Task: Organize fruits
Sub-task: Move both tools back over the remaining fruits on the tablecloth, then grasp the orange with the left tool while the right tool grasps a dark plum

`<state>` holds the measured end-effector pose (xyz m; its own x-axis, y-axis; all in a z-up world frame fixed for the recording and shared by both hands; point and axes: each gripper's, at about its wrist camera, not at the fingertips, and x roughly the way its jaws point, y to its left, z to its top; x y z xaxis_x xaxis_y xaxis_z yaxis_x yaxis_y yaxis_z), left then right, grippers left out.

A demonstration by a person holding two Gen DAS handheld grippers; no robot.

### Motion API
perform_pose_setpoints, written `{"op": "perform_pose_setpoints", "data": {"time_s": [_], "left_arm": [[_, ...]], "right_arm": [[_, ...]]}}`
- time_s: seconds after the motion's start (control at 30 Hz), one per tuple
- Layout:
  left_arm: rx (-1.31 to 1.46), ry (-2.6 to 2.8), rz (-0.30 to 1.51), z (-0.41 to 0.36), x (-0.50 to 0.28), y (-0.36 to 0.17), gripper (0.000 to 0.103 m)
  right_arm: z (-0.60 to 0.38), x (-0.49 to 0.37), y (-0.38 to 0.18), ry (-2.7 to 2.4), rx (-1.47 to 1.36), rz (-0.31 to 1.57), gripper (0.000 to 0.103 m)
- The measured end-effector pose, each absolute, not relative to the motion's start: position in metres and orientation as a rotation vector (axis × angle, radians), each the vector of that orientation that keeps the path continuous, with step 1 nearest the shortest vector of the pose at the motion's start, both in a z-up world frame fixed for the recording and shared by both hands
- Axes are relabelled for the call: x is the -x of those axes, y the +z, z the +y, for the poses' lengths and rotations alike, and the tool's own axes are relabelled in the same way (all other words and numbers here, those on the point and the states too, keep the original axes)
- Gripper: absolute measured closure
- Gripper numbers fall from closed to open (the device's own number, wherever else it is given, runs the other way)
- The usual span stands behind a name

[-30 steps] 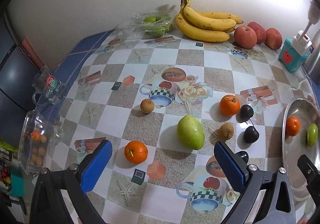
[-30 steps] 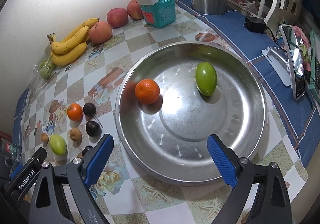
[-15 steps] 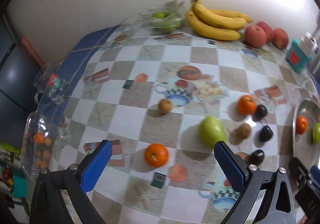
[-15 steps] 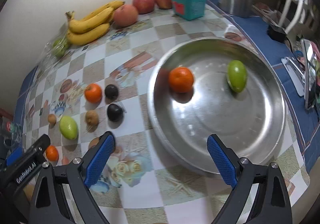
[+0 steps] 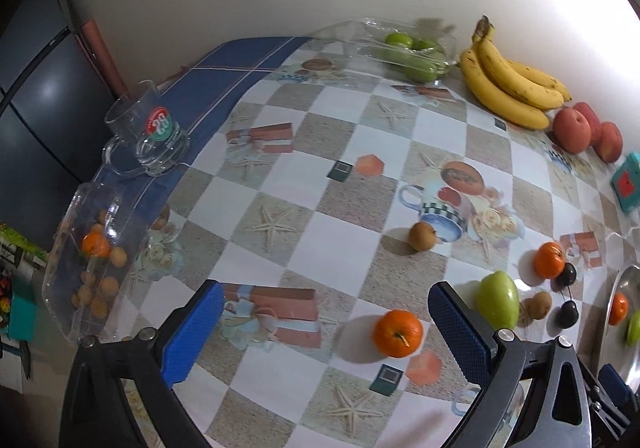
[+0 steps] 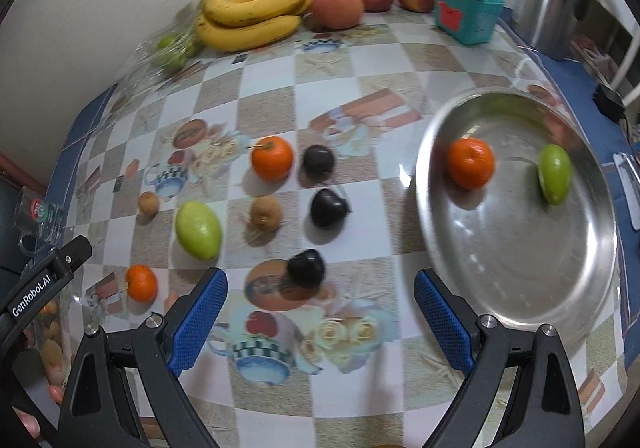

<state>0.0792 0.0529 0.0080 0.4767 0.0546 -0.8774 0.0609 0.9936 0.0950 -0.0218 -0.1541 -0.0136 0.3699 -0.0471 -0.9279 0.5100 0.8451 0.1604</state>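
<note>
Fruits lie scattered over the patterned table (image 6: 352, 59), and two are already in the steel pan (image 6: 520, 312): an orange (image 6: 470, 162) near its left wall and a green fruit (image 6: 555, 173) toward its right. Over the last second the right tool (image 6: 320, 312) has swung away from the pan, which then filled its view, and now faces the loose group: a dark plum (image 6: 306, 268) sits just ahead between its blue pads, with another plum (image 6: 328, 207), a brown fruit (image 6: 265, 211) and a large green mango (image 6: 198, 230) beyond it. Its jaws stand wide apart and hold nothing. The left tool (image 5: 320, 332) has turned leftward too, so the small orange (image 5: 398, 332) now lies near its right pad rather than centred, and the clear box of small fruit (image 5: 90, 260) at the table edge shows more fully; its jaws are likewise spread and empty. The shift suggests a drop into the pan is done and the next pick is being lined up, most likely the nearest plum for the right tool. Bananas (image 6: 250, 19) and peaches (image 6: 338, 5) rest untouched by the wall, so most of the sorting looks still ahead.
</note>
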Motion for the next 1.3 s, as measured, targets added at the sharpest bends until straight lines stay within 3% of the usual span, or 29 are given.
{"op": "perform_pose_setpoints", "data": {"time_s": [0.37, 0.8, 1.3], "left_arm": [[-0.105, -0.03, 1.096, 0.049, -0.08, 0.005, 0.0], [-0.117, -0.069, 1.266, 0.035, -0.085, -0.043, 0.0], [-0.104, -0.063, 1.341, 0.033, -0.092, -0.064, 0.0]], "right_arm": [[-0.152, 0.014, -0.014, -0.344, -0.464, 1.16, 0.008], [-0.15, 0.007, -0.047, -0.318, -0.472, 1.276, 0.008], [-0.151, 0.001, -0.065, -0.329, -0.486, 1.342, 0.008]]}}
